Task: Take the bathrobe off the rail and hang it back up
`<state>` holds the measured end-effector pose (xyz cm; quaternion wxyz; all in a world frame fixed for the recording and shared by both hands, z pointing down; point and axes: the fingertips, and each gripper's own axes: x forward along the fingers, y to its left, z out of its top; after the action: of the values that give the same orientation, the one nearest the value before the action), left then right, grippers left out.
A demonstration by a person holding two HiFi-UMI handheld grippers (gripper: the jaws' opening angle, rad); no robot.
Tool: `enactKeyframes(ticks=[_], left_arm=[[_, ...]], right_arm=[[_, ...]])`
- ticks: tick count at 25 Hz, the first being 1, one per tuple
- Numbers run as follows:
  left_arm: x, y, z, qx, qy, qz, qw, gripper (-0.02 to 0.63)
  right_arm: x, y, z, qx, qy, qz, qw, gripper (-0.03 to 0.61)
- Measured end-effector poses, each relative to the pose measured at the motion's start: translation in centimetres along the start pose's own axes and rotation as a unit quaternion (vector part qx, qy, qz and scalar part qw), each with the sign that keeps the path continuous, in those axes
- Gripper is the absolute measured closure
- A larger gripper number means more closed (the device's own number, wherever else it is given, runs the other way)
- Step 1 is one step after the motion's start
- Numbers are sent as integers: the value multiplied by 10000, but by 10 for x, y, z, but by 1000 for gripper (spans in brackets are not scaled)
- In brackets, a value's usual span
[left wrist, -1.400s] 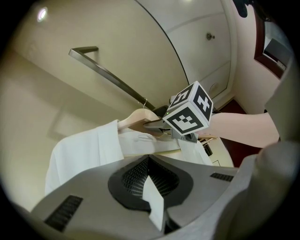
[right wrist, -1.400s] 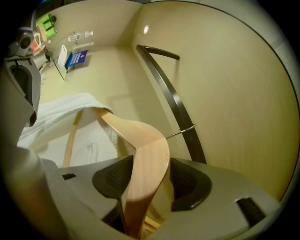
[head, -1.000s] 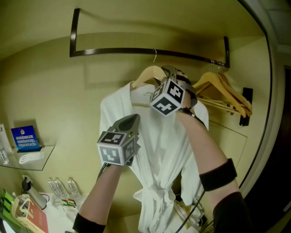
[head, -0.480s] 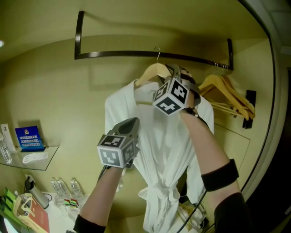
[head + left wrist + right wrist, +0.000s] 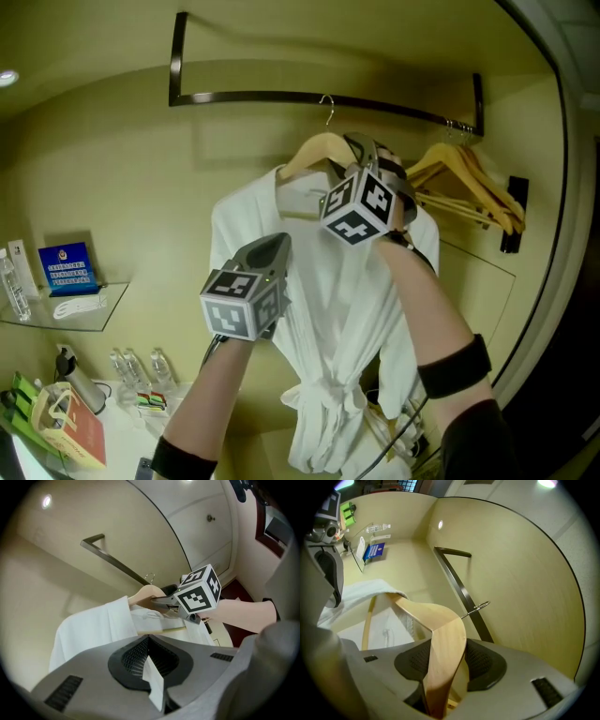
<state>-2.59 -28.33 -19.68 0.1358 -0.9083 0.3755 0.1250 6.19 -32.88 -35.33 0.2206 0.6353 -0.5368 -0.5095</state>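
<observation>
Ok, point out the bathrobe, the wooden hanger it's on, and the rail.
bathrobe [image 5: 328,314], head view, front panel
wooden hanger [image 5: 440,632], right gripper view, arm between the jaws
rail [image 5: 244,95], head view, horizontal bar

Enclosed by a plain pale-yellow wall [image 5: 103,178]. Lit by a recessed ceiling spot [image 5: 7,78] at upper left. Fitted at left with a glass shelf [image 5: 108,300] carrying an upright blue card [image 5: 67,267]. Below it, small water bottles [image 5: 141,367] on a white counter [image 5: 122,436]. Bounded at right by a dark frame edge [image 5: 561,206].
</observation>
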Motion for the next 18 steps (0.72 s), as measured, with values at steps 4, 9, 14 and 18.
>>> enactKeyframes(ticks=[4, 9, 14, 18], left_arm=[[-23, 0, -12, -50, 58, 34, 10000, 611], [-58, -3, -34, -207, 166, 155, 9995, 611], [-93, -10, -65, -348, 403, 181, 9984, 611], [-115, -23, -95, -327, 500, 88, 9982, 611]], right_arm=[[-19, 27, 6, 89, -18, 149, 9998, 365], [-48, 66, 12, 227, -55, 304, 9993, 365], [-78, 117, 8, 448, 60, 607, 9971, 365], [-101, 152, -4, 640, 198, 751, 9949, 365]])
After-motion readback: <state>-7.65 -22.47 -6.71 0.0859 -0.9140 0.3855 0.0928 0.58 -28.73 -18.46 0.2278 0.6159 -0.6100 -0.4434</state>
